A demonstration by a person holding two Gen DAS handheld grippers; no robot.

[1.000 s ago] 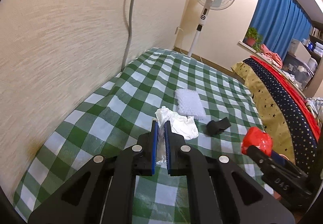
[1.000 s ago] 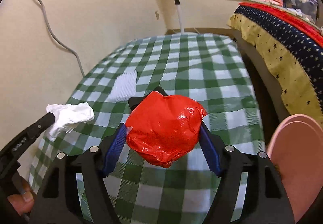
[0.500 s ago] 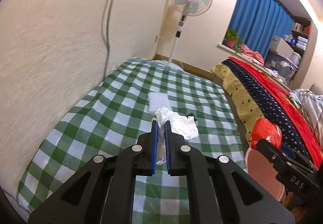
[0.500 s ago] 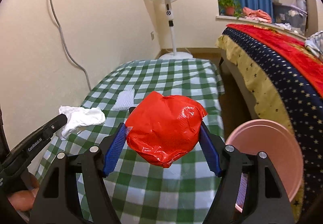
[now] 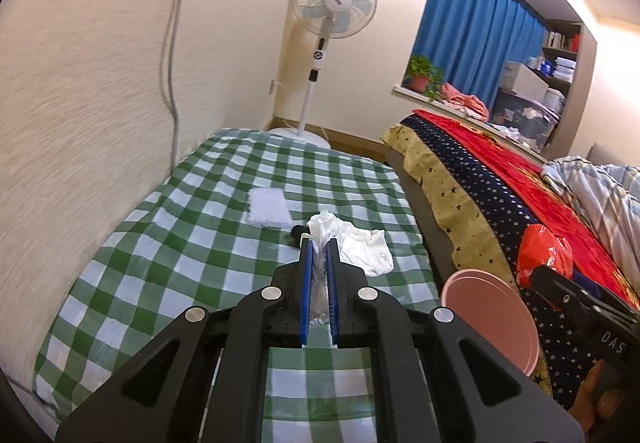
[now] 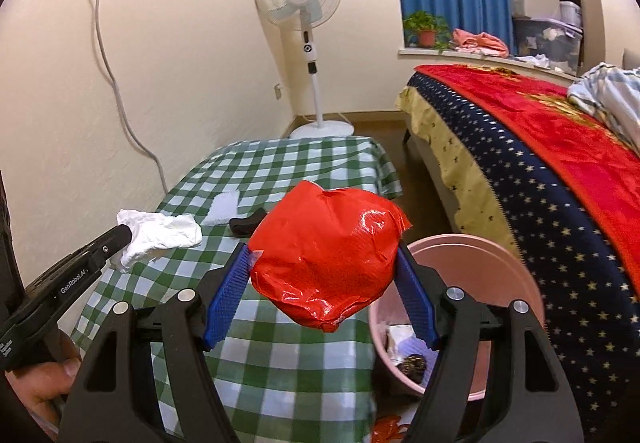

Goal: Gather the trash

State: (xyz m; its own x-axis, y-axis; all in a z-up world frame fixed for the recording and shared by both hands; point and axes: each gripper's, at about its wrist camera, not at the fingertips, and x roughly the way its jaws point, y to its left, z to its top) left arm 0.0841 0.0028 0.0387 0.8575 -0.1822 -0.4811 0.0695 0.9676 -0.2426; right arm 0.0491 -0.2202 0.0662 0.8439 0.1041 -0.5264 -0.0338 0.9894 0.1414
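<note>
Two clenched grips, left gripper [image 5: 319,243] on white tissue [image 5: 352,239], right gripper [image 6: 322,267] on red bag [image 6: 326,255]; risk: missing lower-right pink bin [image 6: 516,255] if dropped early.

Two black grippers [image 6: 324,283] [image 5: 318,243], one crumpled white tissue [image 5: 360,243], one red plastic bag [image 6: 326,255], one pink round bin [image 6: 500,283], one white textured pad [image 5: 268,207], one small black object [image 6: 244,225], one white standing fan [image 6: 300,3], one potted plant [image 6: 426,29].

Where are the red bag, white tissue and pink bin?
red bag [image 6: 326,259], right wrist view, front face.
white tissue [image 5: 362,243], left wrist view, crumpled body.
pink bin [image 6: 532,283], right wrist view, inner wall.
</note>
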